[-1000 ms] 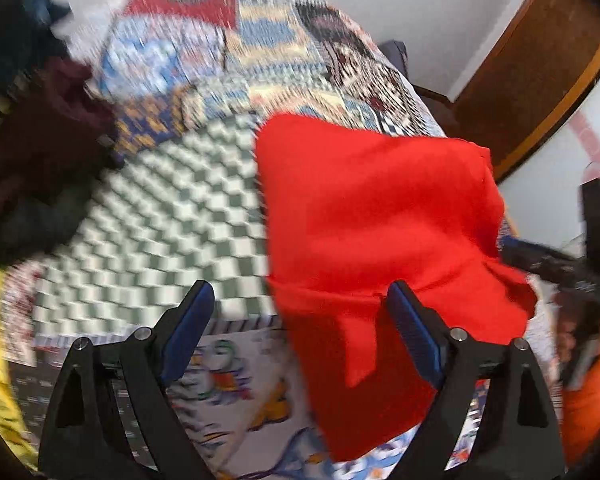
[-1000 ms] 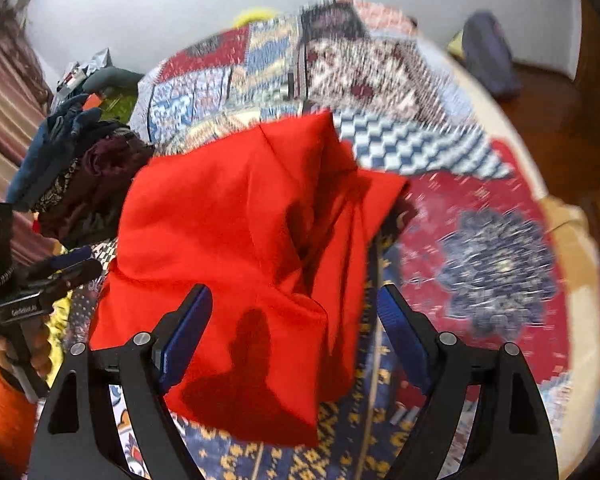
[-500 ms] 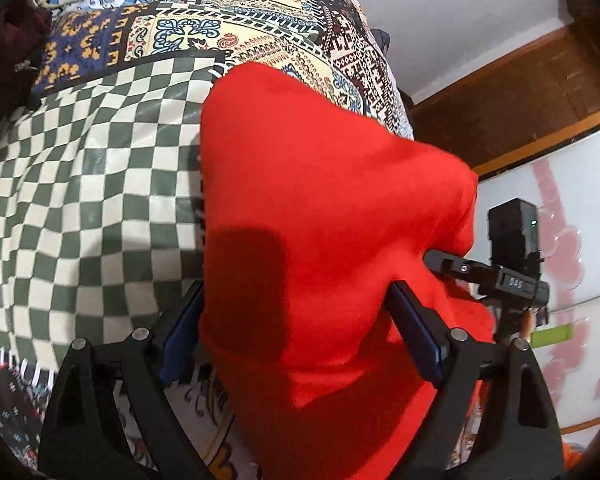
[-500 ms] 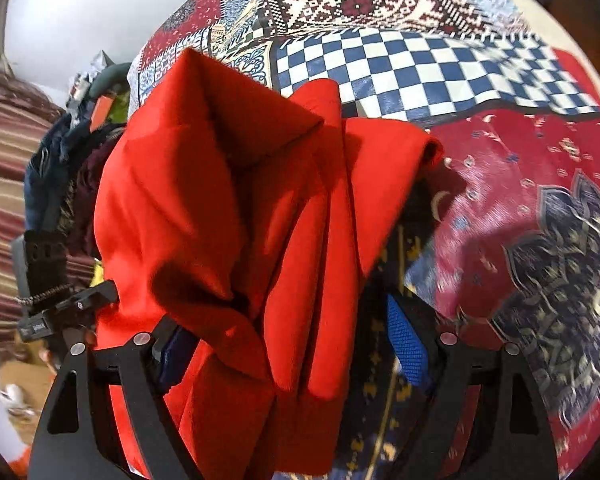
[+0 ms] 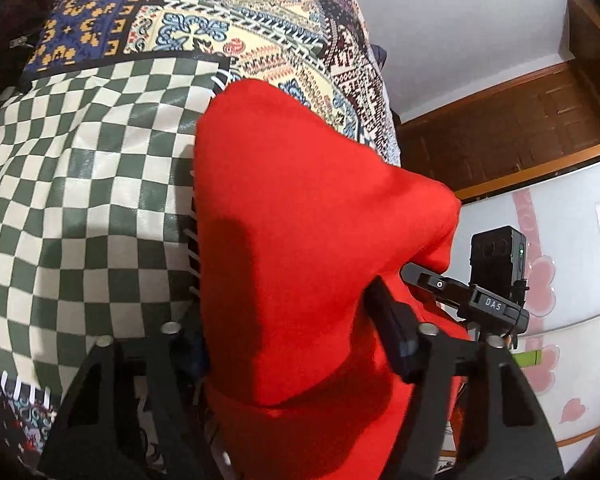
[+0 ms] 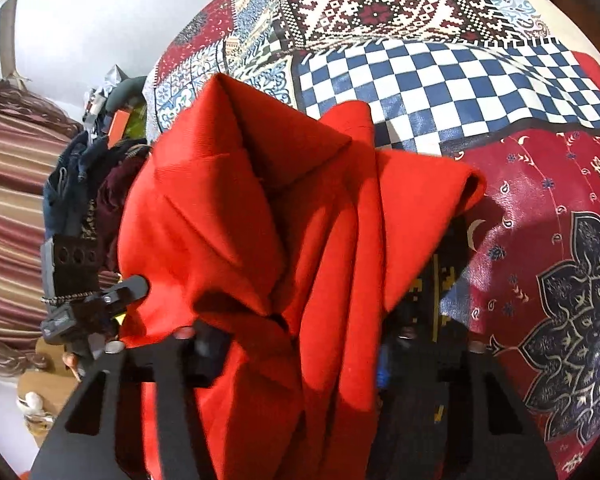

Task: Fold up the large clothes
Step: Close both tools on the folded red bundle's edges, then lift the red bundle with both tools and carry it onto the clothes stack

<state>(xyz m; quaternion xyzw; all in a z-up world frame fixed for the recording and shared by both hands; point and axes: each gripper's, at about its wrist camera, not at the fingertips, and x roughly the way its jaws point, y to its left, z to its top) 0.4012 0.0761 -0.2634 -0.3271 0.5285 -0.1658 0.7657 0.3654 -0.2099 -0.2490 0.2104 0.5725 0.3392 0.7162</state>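
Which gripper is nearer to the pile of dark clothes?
Left. In the right wrist view the left gripper sits just below the pile of dark clothes; the right gripper is across the red garment.

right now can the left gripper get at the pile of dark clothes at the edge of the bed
Probably not as things stand. The left gripper has the red cloth bunched between its jaws, so it looks occupied, and the dark clothes lie off to the side, apart from it.

The garment [image 5: 300,240] lies on the quilt [image 5: 92,168], between both grippers' fingers. A clothes pile [image 6: 88,184] sits left of it.
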